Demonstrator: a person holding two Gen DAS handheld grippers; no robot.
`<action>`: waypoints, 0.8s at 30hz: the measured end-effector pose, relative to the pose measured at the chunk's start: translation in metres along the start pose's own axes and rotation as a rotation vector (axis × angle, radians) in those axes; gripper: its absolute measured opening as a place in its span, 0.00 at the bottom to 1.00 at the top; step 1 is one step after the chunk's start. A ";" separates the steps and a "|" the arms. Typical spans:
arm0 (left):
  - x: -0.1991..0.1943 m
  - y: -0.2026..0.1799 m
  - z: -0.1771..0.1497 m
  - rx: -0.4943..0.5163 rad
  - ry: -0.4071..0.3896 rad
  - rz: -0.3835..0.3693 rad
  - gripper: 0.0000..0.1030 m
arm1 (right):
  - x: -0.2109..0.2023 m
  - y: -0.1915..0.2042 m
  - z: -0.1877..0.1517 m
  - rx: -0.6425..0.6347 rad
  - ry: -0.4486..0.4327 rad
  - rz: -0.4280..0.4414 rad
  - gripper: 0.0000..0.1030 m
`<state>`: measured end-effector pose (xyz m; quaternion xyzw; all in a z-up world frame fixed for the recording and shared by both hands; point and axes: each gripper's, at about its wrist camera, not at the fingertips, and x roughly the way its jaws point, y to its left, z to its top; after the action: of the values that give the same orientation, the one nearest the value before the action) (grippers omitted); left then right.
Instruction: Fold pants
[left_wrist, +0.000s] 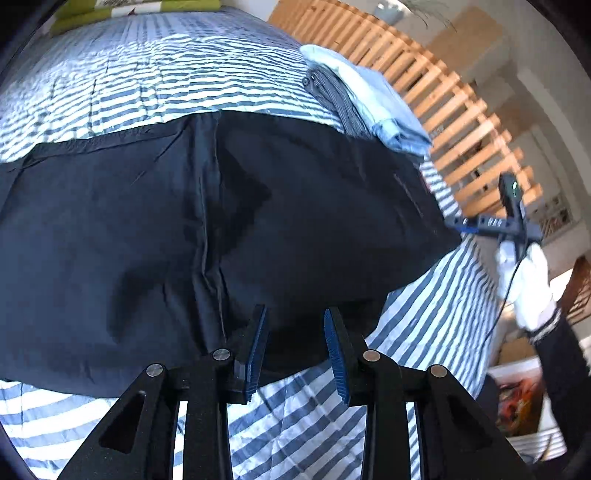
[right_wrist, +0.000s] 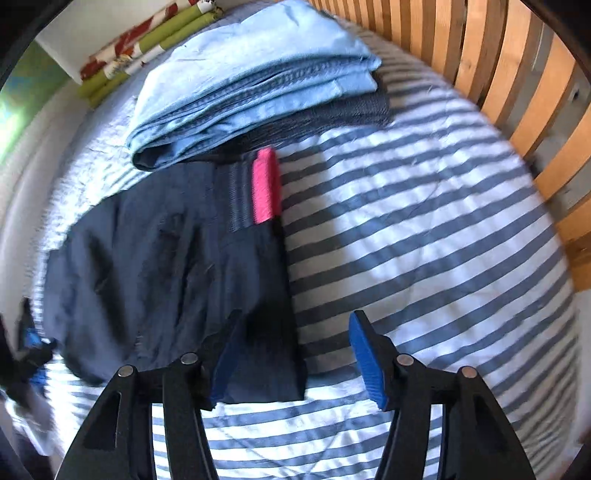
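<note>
Right, I'm looking at the dark pants (left_wrist: 207, 229) spread flat across the striped bed cover (left_wrist: 424, 332), already doubled over by the look of it, with a pink label (right_wrist: 264, 186) showing at the waistband end. My left tool (left_wrist: 295, 347) hovers over the near edge of the pants, fingers apart, nothing between them. My right tool (right_wrist: 295, 354) is apart too and wider, one finger (right_wrist: 225, 360) over the corner of the dark cloth and the other (right_wrist: 365, 354) out over bare stripes. Nothing is gripped on either side.

I'd judge the next fold hasn't begun, so both tools still need to take an edge.

What worries me: the cloth looks thin and slippery, and it lies in layers. If I pinch only the top layer, the fold will drag apart and the legs will slide out of line. The right tool sits half off the cloth, so closing there may catch the bed cover along with the corner and pull the stripes up into the fold.

Also, the stack of folded clothes (right_wrist: 255, 77), light blue on top, touches the far waistband end. Swinging the pants that way could bump the stack or knock it askew. The wooden slats (right_wrist: 517, 74) run close along the right side, leaving little room for a wide swing.
</note>
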<state>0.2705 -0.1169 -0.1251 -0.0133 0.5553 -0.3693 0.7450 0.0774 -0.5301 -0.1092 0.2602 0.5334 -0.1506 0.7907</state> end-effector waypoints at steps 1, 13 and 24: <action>0.005 -0.001 -0.001 0.005 0.013 0.008 0.33 | 0.000 0.001 -0.001 -0.002 -0.008 0.029 0.53; 0.005 0.004 -0.022 -0.021 0.043 -0.001 0.33 | -0.007 0.074 0.028 -0.233 -0.194 -0.230 0.04; 0.028 -0.012 -0.047 -0.054 0.075 -0.091 0.42 | -0.037 0.055 -0.007 -0.142 -0.184 -0.186 0.60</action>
<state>0.2278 -0.1230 -0.1608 -0.0451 0.5914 -0.3880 0.7055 0.0861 -0.4822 -0.0636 0.1383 0.4895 -0.2083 0.8354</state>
